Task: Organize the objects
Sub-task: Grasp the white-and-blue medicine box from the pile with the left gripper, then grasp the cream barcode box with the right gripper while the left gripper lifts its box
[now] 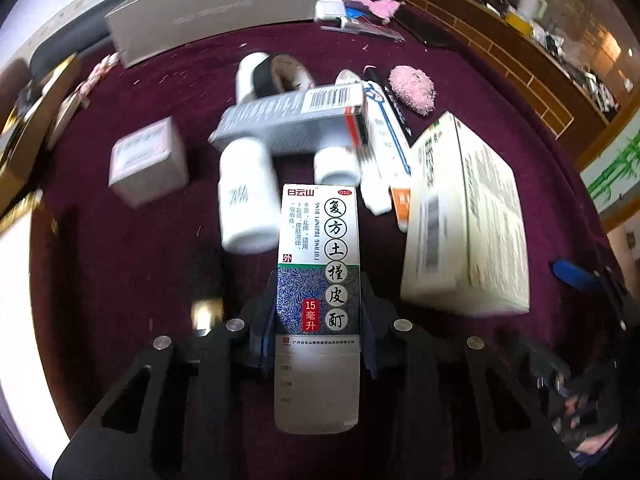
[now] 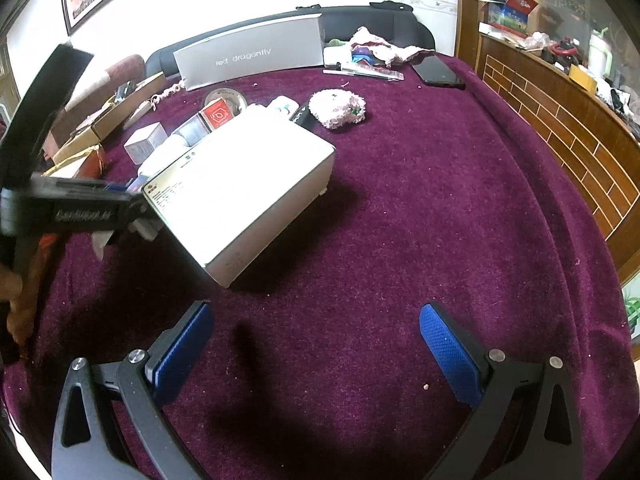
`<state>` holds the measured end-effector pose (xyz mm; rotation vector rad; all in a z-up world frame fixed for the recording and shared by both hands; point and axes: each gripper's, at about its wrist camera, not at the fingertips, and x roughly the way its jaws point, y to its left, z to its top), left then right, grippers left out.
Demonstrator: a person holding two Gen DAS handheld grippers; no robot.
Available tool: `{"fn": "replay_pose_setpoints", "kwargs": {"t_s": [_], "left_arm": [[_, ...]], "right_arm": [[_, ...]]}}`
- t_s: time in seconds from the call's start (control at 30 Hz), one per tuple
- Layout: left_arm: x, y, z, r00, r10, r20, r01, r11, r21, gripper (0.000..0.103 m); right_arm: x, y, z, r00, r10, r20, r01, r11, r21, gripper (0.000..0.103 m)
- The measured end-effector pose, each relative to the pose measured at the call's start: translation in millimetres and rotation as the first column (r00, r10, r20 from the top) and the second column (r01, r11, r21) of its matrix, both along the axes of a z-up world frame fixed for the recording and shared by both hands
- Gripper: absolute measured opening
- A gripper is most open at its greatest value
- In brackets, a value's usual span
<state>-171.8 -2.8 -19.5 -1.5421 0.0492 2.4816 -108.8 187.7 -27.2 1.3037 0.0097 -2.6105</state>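
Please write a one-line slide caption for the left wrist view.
Left gripper shut on a medicine box above a cluttered purple cloth.

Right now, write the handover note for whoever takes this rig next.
Left gripper: jaws shut on the small medicine box, held above the purple cloth.
Right gripper: jaws open, nothing between them, over bare cloth.
Unsorted heap ahead: white bottle, grey carton, tube; big white box beside it.
Done: one box picked.
Left: place it, sort the rest.
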Motion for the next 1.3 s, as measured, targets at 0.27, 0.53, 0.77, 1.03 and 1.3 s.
{"fn": "replay_pose_setpoints", "kwargs": {"t_s": [0.27,0.53,0.77,1.03,1.3], "left_arm": [[92,-27,0,0.994,0.068,-0.088,-0.072,0.996,-0.045,0.033],[99,-25,-9,0.987,0.057,-0.148,-0.070,0.994,-0.086,0.033],[103,-26,-9,0.984,0.051,-0.170,-0.063,0.996,-0.070,0.034],[102,-27,-8,0.984,0.053,-0.170,-0.064,0.996,-0.060,0.033],[103,-24,-8,0.983,0.057,-0.175,-0.071,0.995,-0.074,0.033]], "right_arm": [[1,11,9,1.000,-0.018,-0.001,0.017,0.997,-0.081,0.103],[-30,17,39,0.985,-0.069,0.160,0.129,0.905,-0.405,0.103],[-82,-2,19,0.921,-0.183,0.345,0.316,0.867,-0.385,0.103],[-110,-33,8,0.879,-0.268,0.394,0.375,0.899,-0.226,0.103],[-79,-28,13,0.969,-0.128,0.211,0.184,0.946,-0.269,0.081]]}}
